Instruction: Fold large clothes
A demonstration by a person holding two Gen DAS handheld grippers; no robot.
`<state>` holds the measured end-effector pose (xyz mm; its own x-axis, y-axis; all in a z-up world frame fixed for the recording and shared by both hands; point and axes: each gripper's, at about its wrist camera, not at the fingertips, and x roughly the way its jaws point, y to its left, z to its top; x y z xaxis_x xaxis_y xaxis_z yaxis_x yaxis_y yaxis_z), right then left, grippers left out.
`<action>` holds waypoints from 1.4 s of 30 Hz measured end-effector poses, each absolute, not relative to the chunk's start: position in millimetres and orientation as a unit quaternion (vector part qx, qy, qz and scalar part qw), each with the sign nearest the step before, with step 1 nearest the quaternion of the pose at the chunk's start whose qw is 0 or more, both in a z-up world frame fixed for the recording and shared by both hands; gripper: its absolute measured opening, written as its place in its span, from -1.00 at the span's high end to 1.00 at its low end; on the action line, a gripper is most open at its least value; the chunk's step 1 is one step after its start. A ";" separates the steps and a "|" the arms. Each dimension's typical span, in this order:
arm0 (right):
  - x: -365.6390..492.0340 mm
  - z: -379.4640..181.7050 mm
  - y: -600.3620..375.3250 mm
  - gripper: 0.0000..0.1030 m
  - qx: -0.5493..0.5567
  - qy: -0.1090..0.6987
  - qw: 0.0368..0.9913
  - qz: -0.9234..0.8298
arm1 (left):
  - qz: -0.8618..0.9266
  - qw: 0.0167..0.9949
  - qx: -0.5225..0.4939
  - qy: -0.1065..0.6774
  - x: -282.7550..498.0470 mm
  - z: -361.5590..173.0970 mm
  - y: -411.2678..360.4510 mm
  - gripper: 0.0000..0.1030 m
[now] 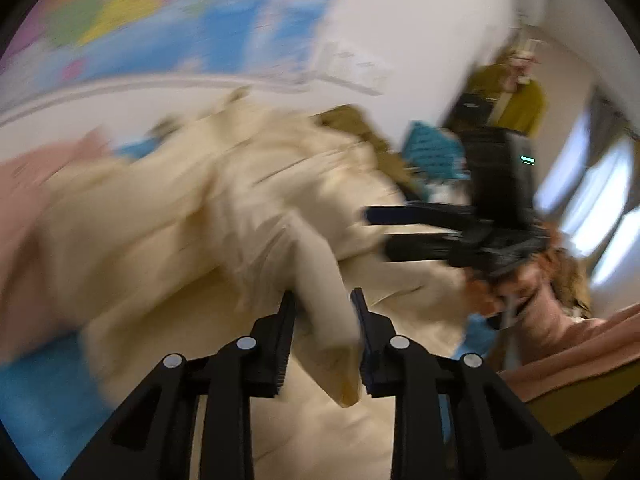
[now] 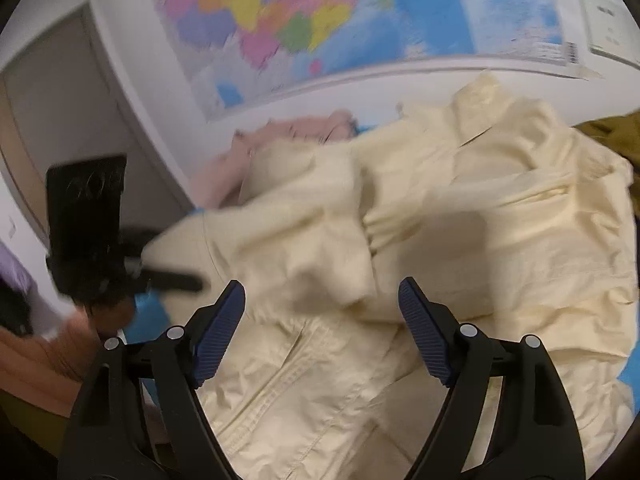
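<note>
The left gripper (image 1: 323,312) pinches a cuff or sleeve end of the one cream jacket (image 1: 200,216), which lies crumpled across the blue-covered surface (image 1: 36,392). The right gripper (image 2: 322,300) hovers wide and empty over its middle. No clean fold shows; nearly all folding seems left. One pink garment (image 2: 304,128) and one olive one (image 2: 616,132) lie at the far edge, beneath one wall map (image 2: 320,12).

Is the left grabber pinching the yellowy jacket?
Touching. In the left wrist view, a fold of the cream jacket sits between the left gripper fingers, pressed against both pads.
</note>
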<state>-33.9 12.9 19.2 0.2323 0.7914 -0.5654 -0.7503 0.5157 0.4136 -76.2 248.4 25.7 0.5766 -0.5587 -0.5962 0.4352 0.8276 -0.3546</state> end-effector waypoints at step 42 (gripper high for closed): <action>100.0 1.9 -83.2 0.35 0.169 0.466 0.787 0.367 | -0.120 0.911 -0.058 0.390 23.9 -6.3 276.7 -0.84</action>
<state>100.0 -83.2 1.9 0.2969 0.7355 -0.6089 -0.4203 0.6733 0.6083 23.9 276.7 -6.3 0.6667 -0.2644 -0.6969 0.1736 0.9643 -0.1998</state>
